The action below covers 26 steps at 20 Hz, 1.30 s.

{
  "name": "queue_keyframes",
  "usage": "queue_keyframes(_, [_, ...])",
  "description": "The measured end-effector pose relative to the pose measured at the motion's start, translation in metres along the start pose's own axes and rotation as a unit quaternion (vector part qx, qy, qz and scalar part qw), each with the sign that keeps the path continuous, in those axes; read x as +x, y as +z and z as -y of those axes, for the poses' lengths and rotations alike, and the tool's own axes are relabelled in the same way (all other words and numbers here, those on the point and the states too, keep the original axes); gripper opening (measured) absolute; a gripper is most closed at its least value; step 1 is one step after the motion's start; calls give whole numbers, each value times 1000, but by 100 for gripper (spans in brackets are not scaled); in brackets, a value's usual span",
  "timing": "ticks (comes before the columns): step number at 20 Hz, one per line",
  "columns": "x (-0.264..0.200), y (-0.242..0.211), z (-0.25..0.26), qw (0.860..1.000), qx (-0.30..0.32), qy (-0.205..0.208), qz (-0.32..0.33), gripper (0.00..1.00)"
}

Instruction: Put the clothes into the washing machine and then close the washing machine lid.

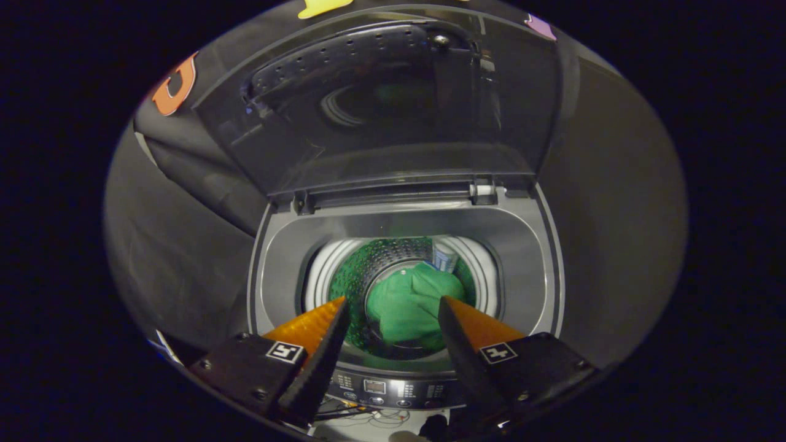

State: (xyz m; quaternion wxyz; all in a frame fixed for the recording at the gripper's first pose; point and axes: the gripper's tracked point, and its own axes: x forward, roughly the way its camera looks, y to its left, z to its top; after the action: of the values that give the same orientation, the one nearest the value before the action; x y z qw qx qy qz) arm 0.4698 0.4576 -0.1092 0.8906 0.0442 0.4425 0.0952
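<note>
**Clothes in drum, lid up: closing it is the risky part**

Tool (393,313) hangs above the washing machine (528,245), fingers spread wide with nothing between them. Green clothes (408,304) lie down in the drum (368,264), below and just beyond the fingertips, apart from them. Lid (393,123) stands upright well beyond the tool, hinged at the far rim. Loading looks done; lid is still to be closed. Risks: lid surface looks smooth and glossy, so a fingertip could slide off it; pushed too hard, it may slam down. Control panel (393,388) sits right under the fingers, so a low swing could press a button. Cloth looks clear of the rim.
</note>
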Motion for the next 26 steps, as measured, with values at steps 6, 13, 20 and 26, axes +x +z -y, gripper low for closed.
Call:
queue_keyframes(6, [-11, 5, 2, 1000, -17, -15, 15, 90])
queue_keyframes(13, [-38, 29, 1, 997, -45, -26, 65, 90])
queue_keyframes(20, [-82, 77, -12, 989, -58, -25, 137, 90])
queue_keyframes(26, [-125, 128, -30, 979, -50, -12, 195, 90])
